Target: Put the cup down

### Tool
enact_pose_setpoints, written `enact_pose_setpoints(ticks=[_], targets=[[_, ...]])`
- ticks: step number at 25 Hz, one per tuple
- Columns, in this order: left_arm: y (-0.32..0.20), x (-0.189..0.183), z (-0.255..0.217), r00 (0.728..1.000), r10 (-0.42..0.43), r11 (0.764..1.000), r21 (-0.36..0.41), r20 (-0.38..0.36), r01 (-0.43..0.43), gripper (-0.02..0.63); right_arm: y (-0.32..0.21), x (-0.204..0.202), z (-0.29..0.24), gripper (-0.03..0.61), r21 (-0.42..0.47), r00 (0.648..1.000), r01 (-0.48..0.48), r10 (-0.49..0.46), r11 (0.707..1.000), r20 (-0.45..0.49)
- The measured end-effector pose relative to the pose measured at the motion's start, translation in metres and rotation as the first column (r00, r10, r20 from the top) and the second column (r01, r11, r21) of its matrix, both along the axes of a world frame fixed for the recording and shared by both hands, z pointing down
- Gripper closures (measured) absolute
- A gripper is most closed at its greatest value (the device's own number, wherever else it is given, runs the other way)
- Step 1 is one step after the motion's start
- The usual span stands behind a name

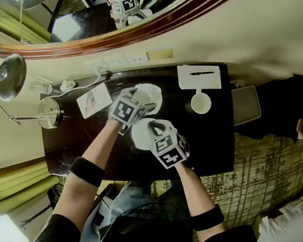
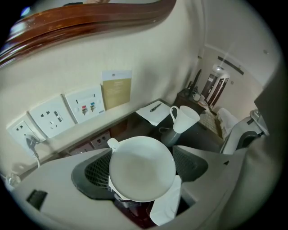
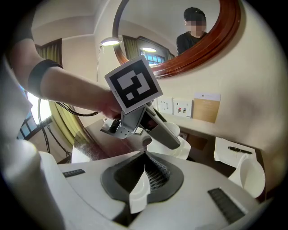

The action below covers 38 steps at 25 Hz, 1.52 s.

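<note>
At table [image 1: 214, 147], cup [image 2: 141, 166] gripped by left tongs [image 2: 142, 171], jaws spread round it; saucer [image 3: 137, 197] rim clenched by right tongs [image 3: 145, 173], jaws nearly together; second cup [image 1: 200, 103] seen beside notepad [image 1: 199, 77].

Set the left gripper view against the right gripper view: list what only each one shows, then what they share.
Left gripper view only: the empty inside of the cup, gripped in the left tongs, and a plugged-in socket. Right gripper view only: the right tongs shut on the rim of a saucer, the left gripper's marker cube, a lit lamp. Both: the notepad with pen, the second cup, the brown card.
</note>
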<state>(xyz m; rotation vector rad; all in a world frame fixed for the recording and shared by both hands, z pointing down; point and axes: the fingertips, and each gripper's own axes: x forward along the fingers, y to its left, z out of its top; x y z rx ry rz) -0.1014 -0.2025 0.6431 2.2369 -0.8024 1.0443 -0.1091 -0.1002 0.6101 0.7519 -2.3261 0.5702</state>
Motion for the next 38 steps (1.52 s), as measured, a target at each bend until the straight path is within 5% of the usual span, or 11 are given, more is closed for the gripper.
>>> enact_pose_setpoints(ticks=[8,11,22,30,38], targets=[[-0.007,0.001,0.001,0.999,-0.031,0.998,0.051,-0.027,0.033,0.183,0.002,0.003,0.004,0.575,-0.006,1.000,-0.008,0.008,1.000,-0.008],[-0.008,-0.001,-0.002,0.999,-0.046,0.996,0.075,-0.021,0.048,0.100,0.005,0.004,0.005,0.575,-0.008,1.000,-0.012,0.012,1.000,-0.003],[0.017,-0.007,-0.054,0.996,-0.078,0.985,0.149,-0.034,0.083,0.102,0.018,0.017,-0.020,0.575,0.001,1.000,-0.004,0.004,1.000,-0.008],[0.049,-0.021,-0.131,0.981,-0.176,0.939,0.286,-0.081,0.192,0.386,0.029,0.034,-0.053,0.575,0.046,1.000,0.019,-0.018,0.999,-0.020],[0.103,-0.041,-0.160,0.954,-0.279,0.899,0.317,-0.114,0.301,0.615,0.048,0.047,-0.085,0.575,0.059,1.000,-0.006,0.006,0.998,-0.004]])
